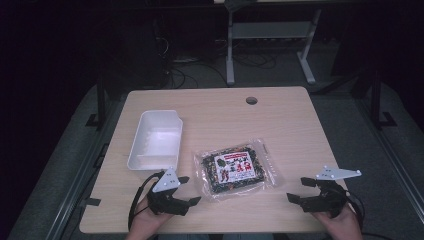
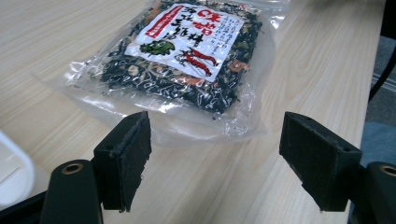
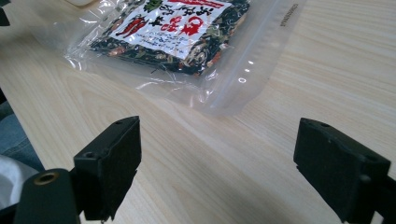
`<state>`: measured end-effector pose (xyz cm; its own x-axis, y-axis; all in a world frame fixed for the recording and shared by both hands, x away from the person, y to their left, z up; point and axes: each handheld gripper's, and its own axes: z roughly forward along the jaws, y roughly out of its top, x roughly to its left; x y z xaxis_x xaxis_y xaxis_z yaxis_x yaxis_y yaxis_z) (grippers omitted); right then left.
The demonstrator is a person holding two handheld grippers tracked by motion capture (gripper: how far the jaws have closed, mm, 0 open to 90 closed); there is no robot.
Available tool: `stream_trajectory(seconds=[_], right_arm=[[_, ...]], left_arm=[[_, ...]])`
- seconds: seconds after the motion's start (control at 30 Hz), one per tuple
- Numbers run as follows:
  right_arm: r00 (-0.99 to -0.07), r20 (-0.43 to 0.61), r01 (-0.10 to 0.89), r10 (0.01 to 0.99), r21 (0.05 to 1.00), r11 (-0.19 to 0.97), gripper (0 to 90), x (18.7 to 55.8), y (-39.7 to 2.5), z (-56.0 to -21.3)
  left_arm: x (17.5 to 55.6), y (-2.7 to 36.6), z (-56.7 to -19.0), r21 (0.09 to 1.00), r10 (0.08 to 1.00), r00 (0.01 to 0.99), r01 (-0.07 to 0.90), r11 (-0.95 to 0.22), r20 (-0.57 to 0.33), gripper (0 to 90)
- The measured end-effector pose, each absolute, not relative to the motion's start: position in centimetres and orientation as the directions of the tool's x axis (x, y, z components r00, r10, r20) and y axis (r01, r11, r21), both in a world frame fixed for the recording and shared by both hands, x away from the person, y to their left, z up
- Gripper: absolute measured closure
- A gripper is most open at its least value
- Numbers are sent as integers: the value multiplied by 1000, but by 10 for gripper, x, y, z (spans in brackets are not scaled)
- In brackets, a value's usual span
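On the counter (image 1: 295,125) a white tray (image 1: 155,140) sits left of the packet (image 1: 234,168), which lies flat near the front edge between both claws. Left claw (image 1: 189,190) and right claw (image 1: 300,190) gape wide, holding nothing.

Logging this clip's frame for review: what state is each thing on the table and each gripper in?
Snack bag: lying flat on the table, label up, looks sealed and full, touched by neither gripper.
White tray: upright, empty, left of the bag.
Left gripper: open, empty, just short of the bag's near left corner.
Right gripper: open, empty, right of the bag and apart from it.
Table: bare wood apart from the bag and tray.
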<state>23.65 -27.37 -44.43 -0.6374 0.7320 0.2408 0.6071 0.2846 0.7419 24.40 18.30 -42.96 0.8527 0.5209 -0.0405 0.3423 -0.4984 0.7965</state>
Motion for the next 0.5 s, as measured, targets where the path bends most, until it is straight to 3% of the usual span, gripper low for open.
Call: stream_trajectory(seconds=[0.27,0.5], right_arm=[[-625,270,627,732,733,265,145,249,-268,-441],[-612,278,645,741,717,263,160,269,-259,-437]], left_arm=[[249,161,-424,800,518,855,326,-503,-23,284],[267,144,-423,770,529,848,349,-535,-18,378]])
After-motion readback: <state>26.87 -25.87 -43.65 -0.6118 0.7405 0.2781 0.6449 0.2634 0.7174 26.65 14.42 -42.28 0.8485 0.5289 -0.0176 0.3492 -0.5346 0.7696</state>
